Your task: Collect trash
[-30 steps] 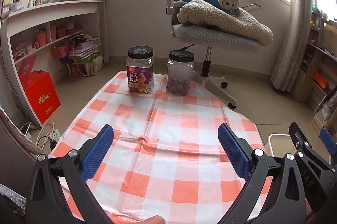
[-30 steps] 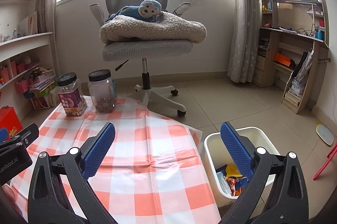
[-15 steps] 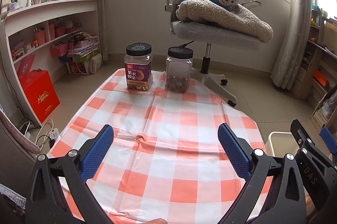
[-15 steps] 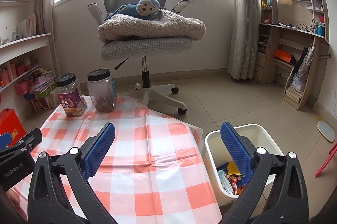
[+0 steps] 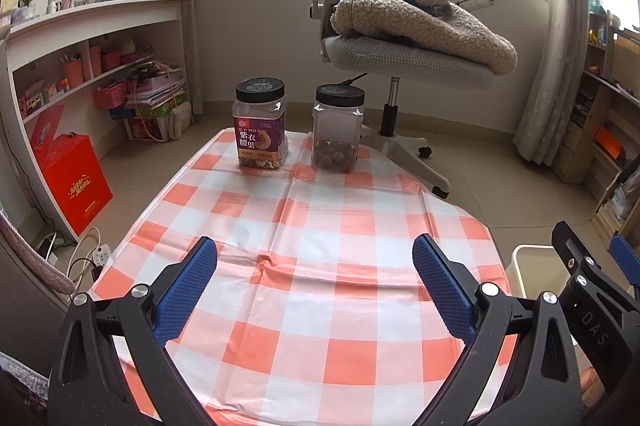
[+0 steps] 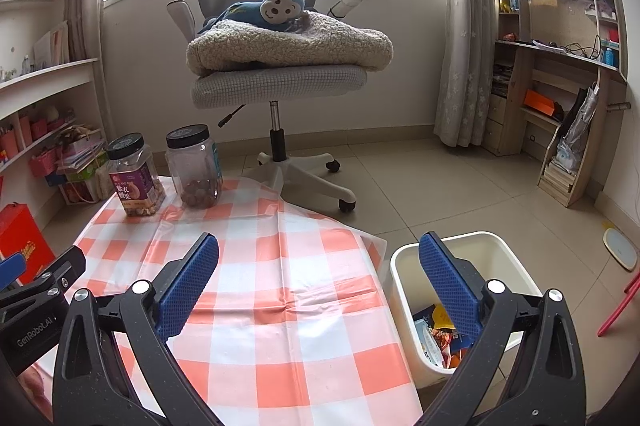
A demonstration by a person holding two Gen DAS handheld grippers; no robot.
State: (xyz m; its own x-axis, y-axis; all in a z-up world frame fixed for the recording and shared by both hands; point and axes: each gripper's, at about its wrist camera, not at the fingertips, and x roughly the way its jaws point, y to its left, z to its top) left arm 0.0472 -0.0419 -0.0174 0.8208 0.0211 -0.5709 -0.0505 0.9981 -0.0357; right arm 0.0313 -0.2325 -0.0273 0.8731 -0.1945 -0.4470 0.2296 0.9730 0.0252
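A white trash bin (image 6: 408, 290) stands on the floor right of the table, with colourful wrappers (image 6: 438, 336) inside; its rim also shows in the left wrist view (image 5: 536, 266). My left gripper (image 5: 315, 274) is open and empty above the orange-and-white checked tablecloth (image 5: 320, 226). My right gripper (image 6: 319, 272) is open and empty, over the table's right edge and the bin. No loose trash shows on the cloth.
Two black-lidded jars stand at the table's far end: a purple-labelled nut jar (image 5: 261, 123) and a clear jar (image 5: 338, 127). An office chair (image 6: 276, 73) with a blanket and monkey toy stands behind. Shelves (image 5: 92, 65) and a red box (image 5: 72, 181) are left.
Both grippers have drawn slightly back and up from the table; the jars look a little farther away. Both stay open and empty.
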